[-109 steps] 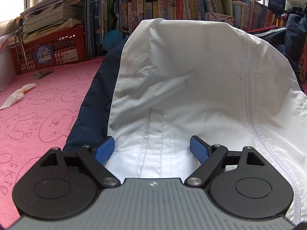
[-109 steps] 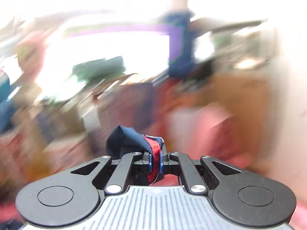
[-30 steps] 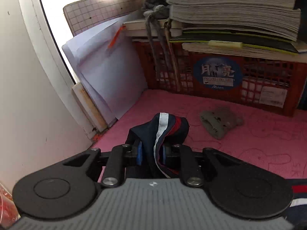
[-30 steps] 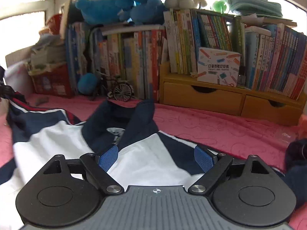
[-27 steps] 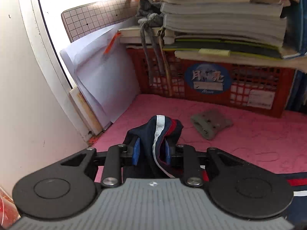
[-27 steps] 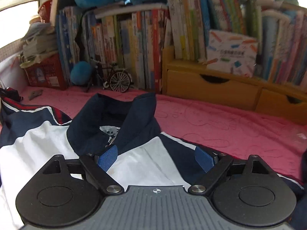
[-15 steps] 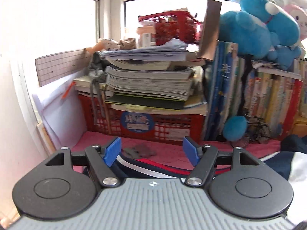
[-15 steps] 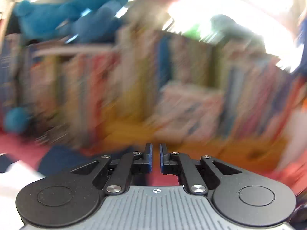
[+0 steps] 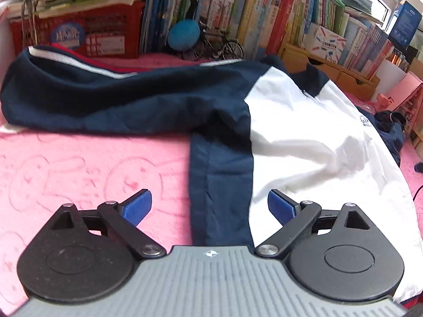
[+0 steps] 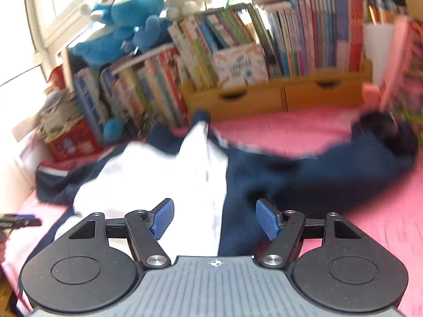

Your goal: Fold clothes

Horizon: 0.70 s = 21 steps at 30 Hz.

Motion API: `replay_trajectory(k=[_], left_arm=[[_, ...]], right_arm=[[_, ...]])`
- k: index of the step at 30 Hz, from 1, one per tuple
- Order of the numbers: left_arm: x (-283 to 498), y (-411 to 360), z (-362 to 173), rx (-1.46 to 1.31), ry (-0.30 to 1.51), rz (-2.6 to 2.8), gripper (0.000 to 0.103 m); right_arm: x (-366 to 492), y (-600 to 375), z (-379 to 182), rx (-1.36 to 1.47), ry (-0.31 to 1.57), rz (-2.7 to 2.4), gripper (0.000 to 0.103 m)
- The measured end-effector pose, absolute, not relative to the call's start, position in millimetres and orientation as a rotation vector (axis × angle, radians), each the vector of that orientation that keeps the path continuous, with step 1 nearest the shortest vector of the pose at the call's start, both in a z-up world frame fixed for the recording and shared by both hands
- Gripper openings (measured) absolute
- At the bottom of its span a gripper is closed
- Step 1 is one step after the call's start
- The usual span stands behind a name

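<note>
A navy and white jacket (image 9: 304,137) lies spread on the pink blanket (image 9: 79,169), one navy sleeve (image 9: 111,97) stretched out to the left. My left gripper (image 9: 210,206) hovers over the jacket's navy side panel; its jaws are opening wide and grip nothing. In the right wrist view the same jacket (image 10: 164,174) shows its other navy sleeve (image 10: 330,171) reaching right. My right gripper (image 10: 215,218) hangs above the seam between white body and navy sleeve, its jaws opening, nothing pinched between the blue pads.
A row of books (image 9: 251,18) and a wooden drawer unit (image 10: 277,95) line the back. A red crate (image 9: 87,34) under stacked papers stands at the back left. Plush toys (image 10: 127,13) sit on top of the books. Bare pink blanket (image 10: 383,224) lies at the right.
My left gripper let go of the sleeve cuff and swung right to the jacket's side. My right gripper snapped shut empty, then opened again, moving over the jacket's right side.
</note>
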<state>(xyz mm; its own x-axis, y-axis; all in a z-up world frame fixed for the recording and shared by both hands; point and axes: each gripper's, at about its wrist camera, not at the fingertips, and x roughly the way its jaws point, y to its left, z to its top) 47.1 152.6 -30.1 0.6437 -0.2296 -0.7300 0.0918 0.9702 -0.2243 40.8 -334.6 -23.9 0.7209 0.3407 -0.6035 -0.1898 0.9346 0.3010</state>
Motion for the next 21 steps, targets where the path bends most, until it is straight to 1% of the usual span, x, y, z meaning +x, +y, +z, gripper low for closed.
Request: replay_trajectory(k=[2,3,4,5,6,7,9,10,11,12,13,14,15,17,18,19,21], left_arm=[[45.1,141.9,-37.3,-0.182,0.881,-0.201,0.093],[39.7,133.4,-34.9,-0.139,0.853,-0.195,0.07],[35.5,123.1,-33.6,-0.076,0.846,-0.202,0.06],[31.0,114.9,-31.9,-0.033,0.842,-0.211,0.037],[25.7,112.3,-29.5,-0.045,0.851,-0.23,0.021],[19.7,110.2,-26.8,-0.059,0.859,-0.251,0.015],[4.3,108.2,-19.0,-0.067,0.865,-0.3,0.01],[-4.5,107.5,-16.0,-0.058,0.868,-0.319,0.01],[-13.2,106.6,-14.6,-0.055,0.884,-0.345,0.009],[-22.3,104.8,-14.6,-0.05,0.902,-0.366,0.009],[-32.7,100.5,-18.4,-0.034,0.927,-0.373,0.009],[-43.4,96.3,-21.8,-0.012,0.945,-0.378,0.009],[-54.9,93.1,-23.5,0.025,0.938,-0.375,0.01],[-69.8,96.6,-18.6,0.047,0.925,-0.359,0.013],[-74.7,101.5,-14.4,0.036,0.921,-0.345,0.016],[-78.9,110.1,-8.5,0.008,0.898,-0.322,0.017],[-78.8,128.1,6.8,-0.035,0.824,-0.236,0.02]], right_arm=[[8.8,-336.9,-33.0,0.237,0.757,0.328,0.073],[-4.1,-334.3,-36.5,0.246,0.774,0.352,0.074],[-16.9,-331.0,-39.9,0.256,0.79,0.379,0.076],[-29.6,-327.8,-43.2,0.265,0.806,0.406,0.078],[-39.5,-323.5,-46.2,0.272,0.817,0.43,0.085],[-48.9,-319.0,-49.1,0.279,0.827,0.454,0.087],[-58.6,-310.3,-54.0,0.281,0.836,0.472,0.085],[-60.5,-303.9,-57.2,0.265,0.85,0.454,0.066],[-62.0,-297.3,-60.5,0.247,0.865,0.433,0.05],[-65.6,-292.4,-58.8,0.214,0.855,0.419,0.036],[-69.6,-287.8,-56.3,0.177,0.842,0.407,0.029],[-75.5,-289.1,-52.2,0.162,0.834,0.419,0.027],[-81.6,-294.1,-46.9,0.152,0.83,0.413,0.025],[-92.5,-305.6,-36.9,0.112,0.833,0.366,0.025],[-96.1,-314.8,-33.8,0.092,0.845,0.33,0.035],[-99.5,-324.5,-30.9,0.073,0.858,0.295,0.044],[-104.3,-346.7,-24.2,0.048,0.864,0.201,0.049]])
